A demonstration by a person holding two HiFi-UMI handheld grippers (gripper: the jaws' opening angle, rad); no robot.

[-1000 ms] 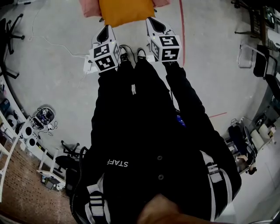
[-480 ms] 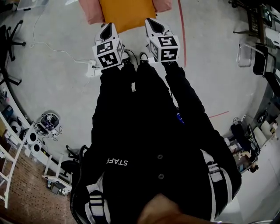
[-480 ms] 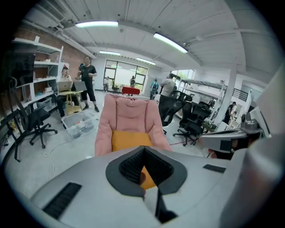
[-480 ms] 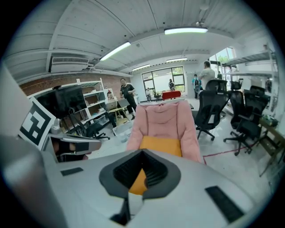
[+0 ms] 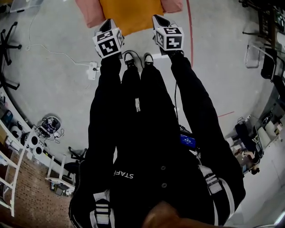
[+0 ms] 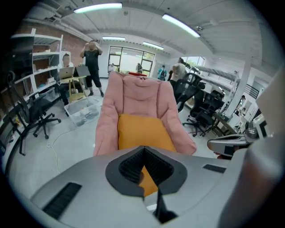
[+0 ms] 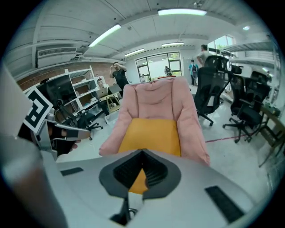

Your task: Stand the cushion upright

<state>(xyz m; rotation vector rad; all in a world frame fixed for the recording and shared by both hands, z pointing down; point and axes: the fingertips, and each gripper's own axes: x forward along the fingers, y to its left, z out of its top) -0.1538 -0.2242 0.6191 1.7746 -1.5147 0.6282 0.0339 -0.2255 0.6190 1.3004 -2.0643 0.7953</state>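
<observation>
An orange cushion [image 5: 129, 15] lies flat on the seat of a pink floor chair [image 5: 88, 12] at the top of the head view. My left gripper [image 5: 107, 22] is shut and empty, just short of the cushion's near left corner. My right gripper [image 5: 158, 19] is also shut and empty, at the near right corner. In the left gripper view the cushion [image 6: 142, 129] lies straight ahead of the closed jaws [image 6: 143, 148], with the chair's padded back [image 6: 136, 93] upright behind it. The right gripper view has the same cushion [image 7: 151, 133] beyond its closed jaws [image 7: 142, 152].
A power strip [image 5: 92, 70] with a white cable lies on the grey floor to the left. A red floor line [image 5: 191, 31] runs along the right. Office chairs [image 7: 213, 89], a clear bin [image 6: 82, 111], shelves and standing people surround the pink chair.
Both grippers have moved forward and down, away from my body, up to the cushion's near edge. Their jaws have stayed shut. The cushion has not moved.
</observation>
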